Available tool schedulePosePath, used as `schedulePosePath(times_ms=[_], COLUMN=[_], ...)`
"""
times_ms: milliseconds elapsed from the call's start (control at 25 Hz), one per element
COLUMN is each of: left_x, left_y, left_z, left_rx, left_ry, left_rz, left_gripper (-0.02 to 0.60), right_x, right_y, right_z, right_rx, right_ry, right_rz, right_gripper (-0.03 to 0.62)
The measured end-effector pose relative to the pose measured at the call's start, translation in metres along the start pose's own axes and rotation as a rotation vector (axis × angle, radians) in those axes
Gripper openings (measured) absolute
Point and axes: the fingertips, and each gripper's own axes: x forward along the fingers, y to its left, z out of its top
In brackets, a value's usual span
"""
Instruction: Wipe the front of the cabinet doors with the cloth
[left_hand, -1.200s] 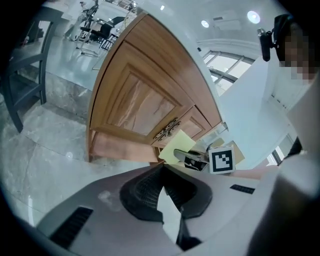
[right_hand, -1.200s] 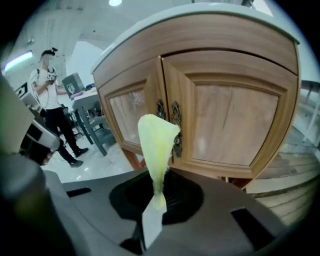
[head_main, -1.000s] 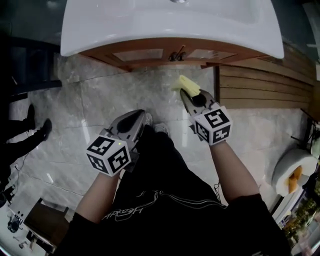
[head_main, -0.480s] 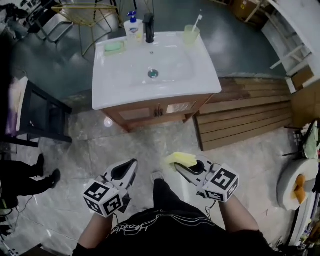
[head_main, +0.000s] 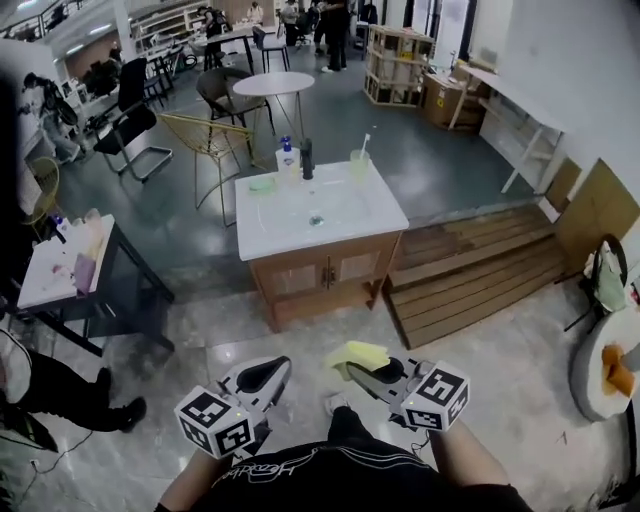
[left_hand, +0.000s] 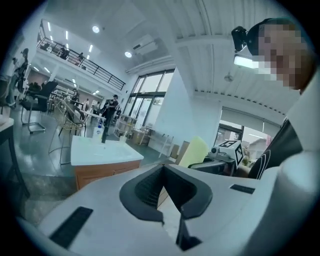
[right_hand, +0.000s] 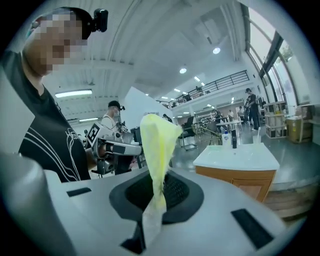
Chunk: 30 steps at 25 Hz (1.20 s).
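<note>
The right tool (head_main: 352, 370) is clamped on the yellow cloth (head_main: 360, 354), which sticks up from between its jaws in a loose fold. The left tool (head_main: 283, 364) has its jaws together with nothing between them. Both are held low in front of the person, well apart from the cabinet doors (head_main: 325, 273), which are closed under the front edge of the white table (head_main: 370, 215).

With the cloth gripped but far from the wood, this fits either a walk-up to the wiping or a stand-off once it is done, and the doors' surface is too small here to tell which. Any wiping would call for the cloth pressed flat against the door fronts, low down.

On the table, a soap bottle (head_main: 287, 156) and a tap (head_main: 307, 158) stand at the far edge, and a cup (head_main: 359, 163) stands near the far right corner. Wooden decking (head_main: 470, 280) lies just beside the cabinet's right side and a black stand (head_main: 110, 290) is off to its left. Only floor tiles lie between the person and the doors.
</note>
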Motion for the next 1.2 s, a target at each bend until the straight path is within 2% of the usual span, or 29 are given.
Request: schedulePosePath(times_ms=[120, 240, 480, 920, 1200], left_x=[-0.035, -0.054, -0.073, -0.021, 0.007], left_y=[-0.027, -0.051, -0.086, -0.132, -0.15], left_z=[0.002, 0.008, 0.016, 0.025, 0.027], left_rx=[0.024, 0.041, 0.081, 0.079, 0.086], left_ry=[-0.02, -0.029, -0.048, -0.028, -0.022], left_rz=[-0.016, -0.063, -0.113, -0.166, -0.154], left_gripper=[0.006, 0.006, 0.006, 0.006, 0.006], right_x=[-0.016, -0.03, -0.057, -0.111, -0.132], right_y=[0.045, 0.077, 0.109, 0.079, 0.056], right_z=[0.011, 0.021, 0.023, 0.021, 0.024], right_rx=[0.022, 0.019, 0.031, 0.052, 0.046], right_ry=[-0.063, -0.098, -0.117, -0.132, -0.131], right_rz=[-0.004, -0.025, -0.064, -0.09, -0.079], right_gripper=[0.04, 0.04, 0.04, 0.04, 0.04])
